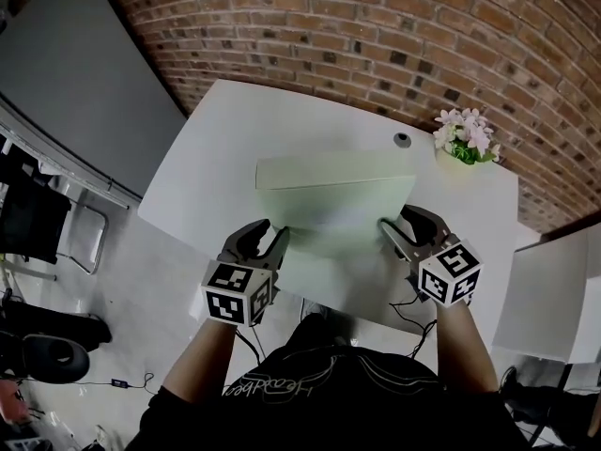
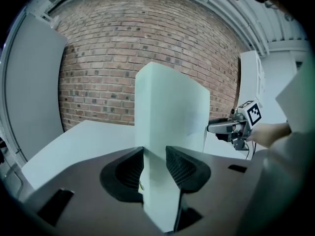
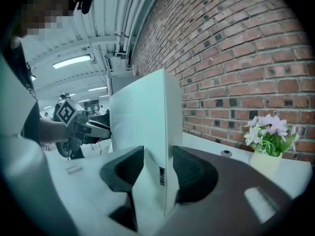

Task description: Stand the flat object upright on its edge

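A flat pale green box is tipped up over the white table, its long near edge towards me. My left gripper holds the near left corner and my right gripper the near right corner. In the left gripper view the box rises between the jaws of that gripper, both pads pressed on it. In the right gripper view the box stands between the jaws of that gripper, which close on its thick edge. Each gripper shows in the other's view: the right, the left.
A small pot of pink flowers stands at the table's far right corner, beside a round cable hole. A brick wall runs behind the table. Another white table is at the right, and a chair at the left.
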Available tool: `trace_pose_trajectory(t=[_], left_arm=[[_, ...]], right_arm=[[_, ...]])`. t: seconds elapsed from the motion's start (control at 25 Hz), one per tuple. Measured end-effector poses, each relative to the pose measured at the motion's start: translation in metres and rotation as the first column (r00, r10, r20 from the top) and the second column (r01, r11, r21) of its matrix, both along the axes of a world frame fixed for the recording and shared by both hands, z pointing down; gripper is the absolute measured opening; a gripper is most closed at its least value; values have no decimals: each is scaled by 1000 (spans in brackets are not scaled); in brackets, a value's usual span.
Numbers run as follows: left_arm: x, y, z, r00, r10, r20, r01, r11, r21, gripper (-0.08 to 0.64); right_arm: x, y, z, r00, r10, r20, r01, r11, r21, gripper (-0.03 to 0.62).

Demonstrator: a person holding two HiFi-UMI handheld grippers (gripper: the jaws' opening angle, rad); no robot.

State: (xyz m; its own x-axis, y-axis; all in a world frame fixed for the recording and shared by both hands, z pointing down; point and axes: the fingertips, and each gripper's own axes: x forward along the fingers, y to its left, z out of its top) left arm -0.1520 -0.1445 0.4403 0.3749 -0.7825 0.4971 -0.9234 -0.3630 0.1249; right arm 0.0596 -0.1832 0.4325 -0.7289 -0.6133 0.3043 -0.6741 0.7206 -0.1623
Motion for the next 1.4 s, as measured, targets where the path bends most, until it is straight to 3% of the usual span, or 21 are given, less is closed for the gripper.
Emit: trace_pose_trajectory(t=[0.16,0.76,1.08,1.28,1.4], left_arm=[[5,18,4,999,3,36,-3,1000,0,146],[19,63,6,1000,9,21,-9,1000,-5,146],[16,54,-4,993,103,-62,-99,993,61,151],[5,52,-11,972,205,-113,-193,975,108,330],[6,47,-16,949,300,-99,-288,950,119,365]], right_arm=[[4,16,2,1000,0,-7,0,1000,19,190],[15,47,6,1000,0,-9,0,1000,28,190],[19,41,5,997,25,69,-24,999,-28,192],[18,44,9,994,38,106,-33,998,-51,193],[18,44,10,992,50,116,-43,997,-63,192]])
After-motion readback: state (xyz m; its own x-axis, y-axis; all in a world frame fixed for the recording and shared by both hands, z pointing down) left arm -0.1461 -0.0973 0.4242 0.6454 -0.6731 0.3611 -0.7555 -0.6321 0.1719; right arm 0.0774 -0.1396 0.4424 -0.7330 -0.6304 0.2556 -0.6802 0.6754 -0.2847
